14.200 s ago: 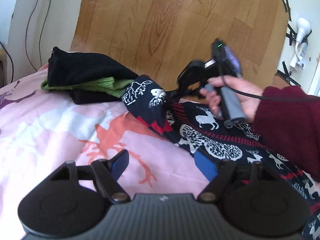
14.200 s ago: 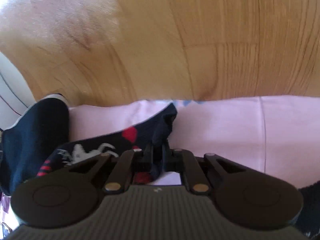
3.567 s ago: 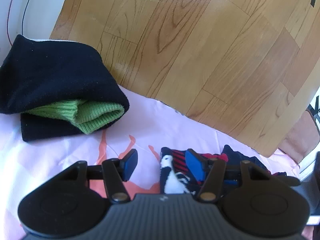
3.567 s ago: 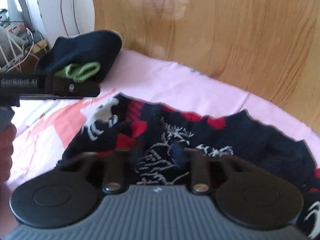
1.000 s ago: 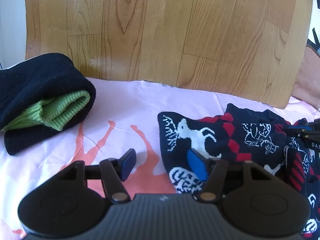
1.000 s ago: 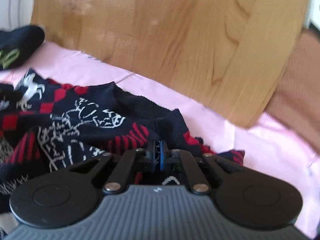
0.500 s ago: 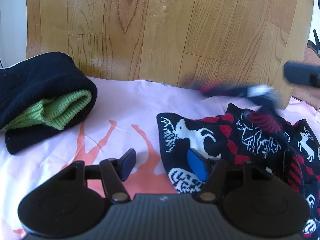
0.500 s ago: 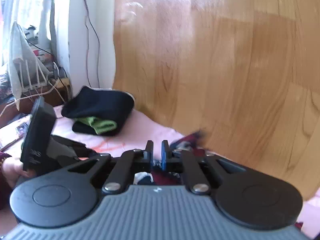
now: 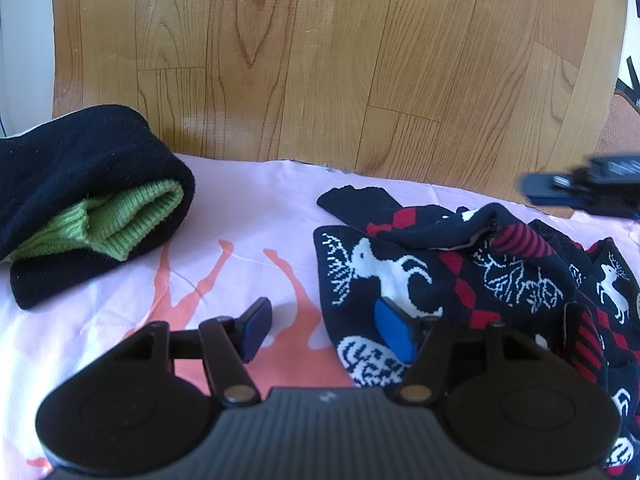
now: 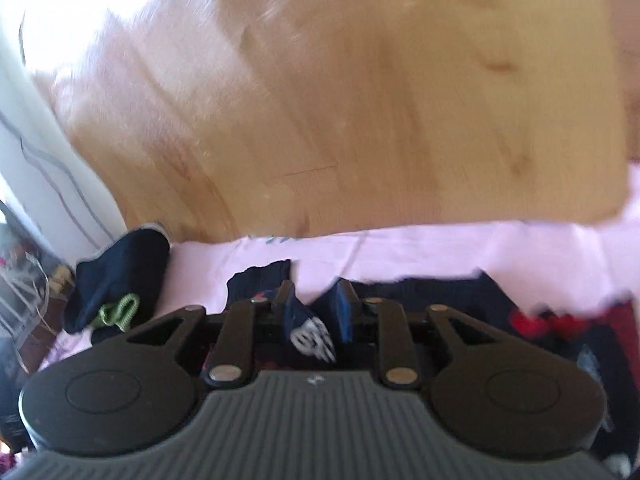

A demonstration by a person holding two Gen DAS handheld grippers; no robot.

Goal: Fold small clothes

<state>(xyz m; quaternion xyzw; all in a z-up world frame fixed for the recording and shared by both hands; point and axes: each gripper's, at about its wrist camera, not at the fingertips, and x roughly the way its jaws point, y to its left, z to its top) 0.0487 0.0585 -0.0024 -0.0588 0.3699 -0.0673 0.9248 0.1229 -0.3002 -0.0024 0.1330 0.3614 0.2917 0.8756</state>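
Observation:
A navy garment with white reindeer and red diamonds (image 9: 460, 276) lies crumpled on the pink sheet (image 9: 256, 216), a sleeve folded across its top. My left gripper (image 9: 324, 330) is open and empty, low over the garment's left edge, its right pad over the cloth. My right gripper (image 10: 314, 312) is open above the same garment (image 10: 460, 292); the view is blurred. The right gripper also shows in the left wrist view (image 9: 580, 190), at the far right above the garment.
A folded pile of black and green knitwear (image 9: 88, 196) sits at the left on the sheet and also shows in the right wrist view (image 10: 120, 280). A wood-pattern board (image 9: 320, 60) stands behind the bed. Cables and clutter (image 10: 24, 280) lie off the left edge.
My right gripper was shut on the sleeve and carried it across; it has opened, and the sleeve now lies folded on the garment. My left gripper has stayed put.

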